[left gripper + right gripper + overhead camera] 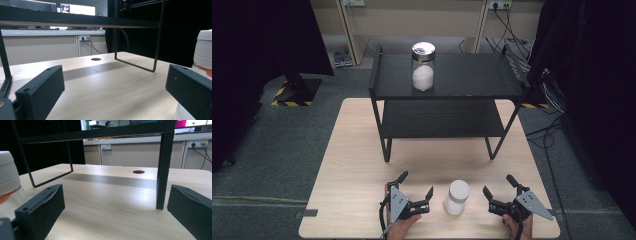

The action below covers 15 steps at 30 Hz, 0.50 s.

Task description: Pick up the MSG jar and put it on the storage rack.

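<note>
A white-lidded jar (456, 197) stands upright near the table's front edge, between my two grippers. My left gripper (415, 184) rests to its left, open, nothing between its jaws. My right gripper (499, 185) sits to the jar's right, also open and empty. In the left gripper view the jar (203, 57) rises at the right edge behind the right jaw. The right gripper view has the jar (8, 180) at its far left. A glass jar with a metal lid (423, 65), holding something white, stands on the top of the black shelf (472, 80).
The black two-level shelf stands on the far half of the wooden table (352, 165), its thin legs (386, 150) reaching mid-table. A shelf leg (162, 170) stands close ahead in the right gripper view. Cables lie on the floor at the right.
</note>
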Each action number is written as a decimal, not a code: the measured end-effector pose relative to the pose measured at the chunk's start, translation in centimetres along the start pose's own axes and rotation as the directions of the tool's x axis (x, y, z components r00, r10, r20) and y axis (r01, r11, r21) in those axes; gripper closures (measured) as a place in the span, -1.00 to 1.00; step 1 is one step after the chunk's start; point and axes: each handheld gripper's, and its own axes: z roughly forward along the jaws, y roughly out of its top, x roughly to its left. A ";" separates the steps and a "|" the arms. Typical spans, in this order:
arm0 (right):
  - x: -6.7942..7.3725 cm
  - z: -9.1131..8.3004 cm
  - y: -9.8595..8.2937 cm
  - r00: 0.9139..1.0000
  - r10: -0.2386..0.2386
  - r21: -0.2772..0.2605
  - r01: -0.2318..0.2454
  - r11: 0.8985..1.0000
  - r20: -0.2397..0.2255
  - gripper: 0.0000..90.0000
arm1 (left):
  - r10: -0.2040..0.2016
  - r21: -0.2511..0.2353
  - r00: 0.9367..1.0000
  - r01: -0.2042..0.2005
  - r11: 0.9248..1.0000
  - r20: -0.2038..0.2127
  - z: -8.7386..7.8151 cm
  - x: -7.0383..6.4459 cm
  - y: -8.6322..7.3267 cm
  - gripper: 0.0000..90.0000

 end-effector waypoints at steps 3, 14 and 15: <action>0.0 -0.1 0.0 1.000 0.002 -0.002 -0.002 1.000 -0.004 -0.97 | -0.002 -0.001 1.000 0.002 1.000 0.000 0.0 0.0 0.0 -0.97; 0.8 -0.5 0.2 0.991 -0.031 -0.024 0.028 0.999 -0.130 -0.98 | -0.003 -0.003 1.000 0.003 1.000 -0.003 0.0 0.0 0.0 -0.98; 0.9 -0.5 0.2 0.989 -0.033 -0.022 0.030 0.999 -0.145 -0.98 | -0.003 -0.004 1.000 0.003 1.000 -0.003 0.0 0.0 -0.1 -0.99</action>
